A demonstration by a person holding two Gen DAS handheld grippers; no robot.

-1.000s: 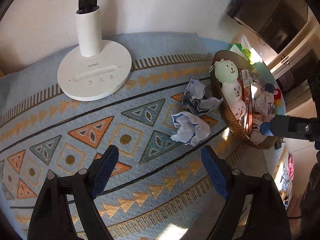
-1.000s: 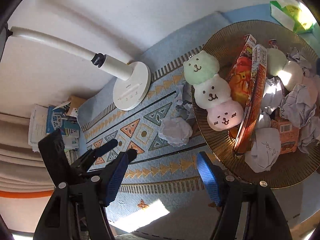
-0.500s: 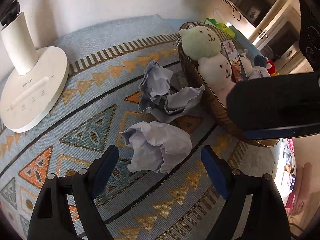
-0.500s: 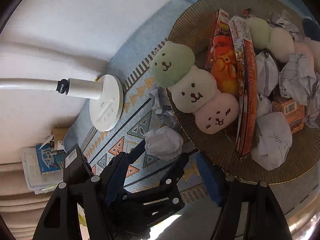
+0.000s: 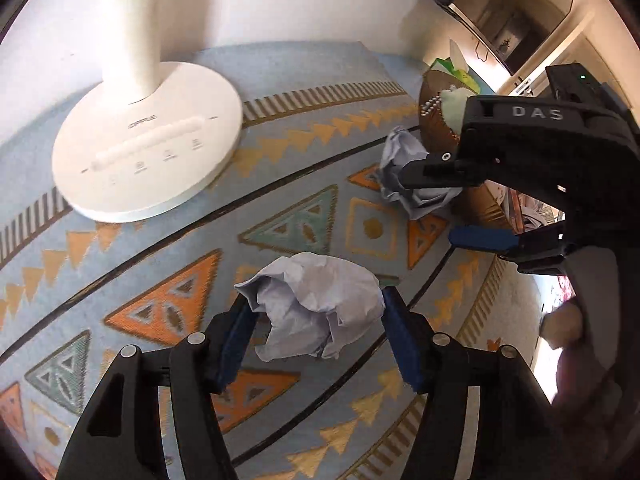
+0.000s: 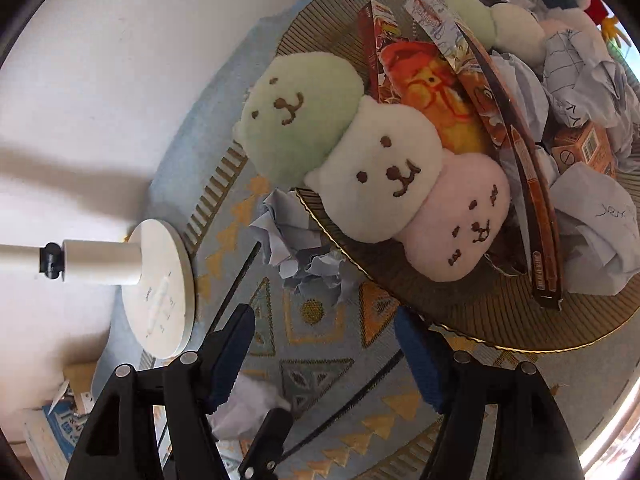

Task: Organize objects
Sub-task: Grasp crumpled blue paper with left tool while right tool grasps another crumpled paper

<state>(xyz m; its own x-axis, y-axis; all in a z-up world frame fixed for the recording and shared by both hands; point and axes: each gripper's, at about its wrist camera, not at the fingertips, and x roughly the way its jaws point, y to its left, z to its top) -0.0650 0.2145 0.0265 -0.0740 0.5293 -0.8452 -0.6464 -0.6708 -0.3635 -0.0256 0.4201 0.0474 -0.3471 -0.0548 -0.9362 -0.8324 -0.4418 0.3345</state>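
- In the left wrist view, a crumpled paper ball [image 5: 316, 304] is seen clamped between the blue pads of the left gripper [image 5: 318, 334], above the patterned cloth [image 5: 168, 248] that covers the tabletop.
- The right gripper [image 6: 326, 354] is held wide apart with nothing between its pads, above the cloth just beside the near rim of the basket [image 6: 480, 312].
- A second crumpled paper [image 6: 298, 248] is seen lying on the cloth, touching the basket's rim and partly tucked under it.
- Inside the basket, a three-part plush [image 6: 360, 164] in green, white and pink is laid along the rim, with snack boxes [image 6: 452, 92] and more crumpled papers [image 6: 596, 232] beyond it.
- A white lamp base [image 5: 148, 140] is stood on the cloth toward the far edge of the tabletop, near the wall.
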